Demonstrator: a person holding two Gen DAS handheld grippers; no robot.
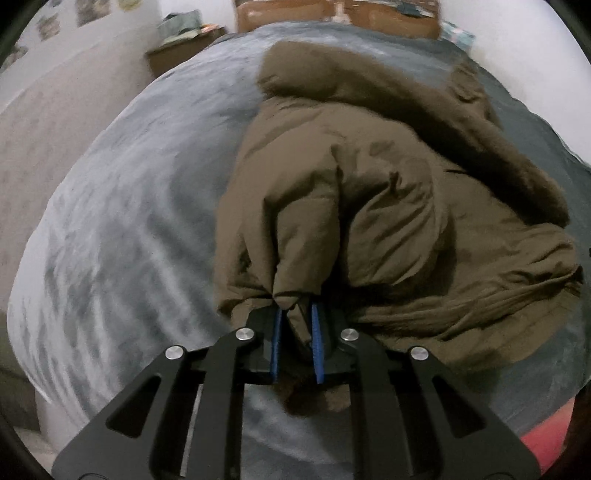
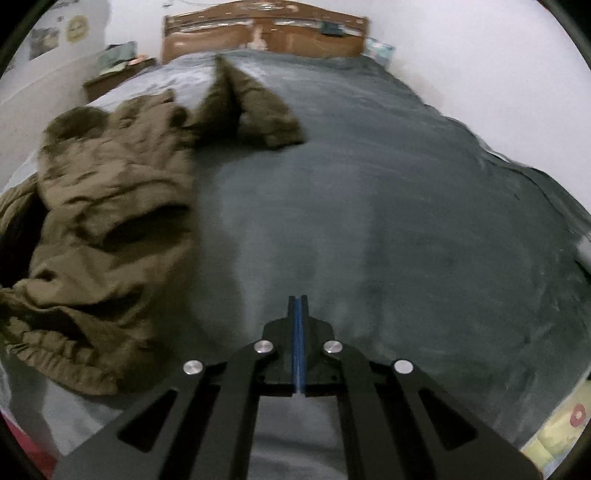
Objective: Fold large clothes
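Note:
A large olive-brown hooded coat [image 1: 369,206] lies crumpled on a grey bed cover [image 1: 129,221], its fur-trimmed hood toward the headboard. My left gripper [image 1: 297,314] is shut on a pinched fold of the coat's near part and lifts it a little. In the right wrist view the coat [image 2: 107,221] lies at the left, with one sleeve [image 2: 255,107] stretched toward the headboard. My right gripper [image 2: 297,301] is shut and empty over the bare bed cover [image 2: 406,221], to the right of the coat.
A wooden headboard [image 2: 266,33] stands at the far end of the bed. A bedside table [image 2: 118,74] with clutter stands at the far left. A red object [image 1: 546,439] shows at the near right edge. A white wall runs along the right side.

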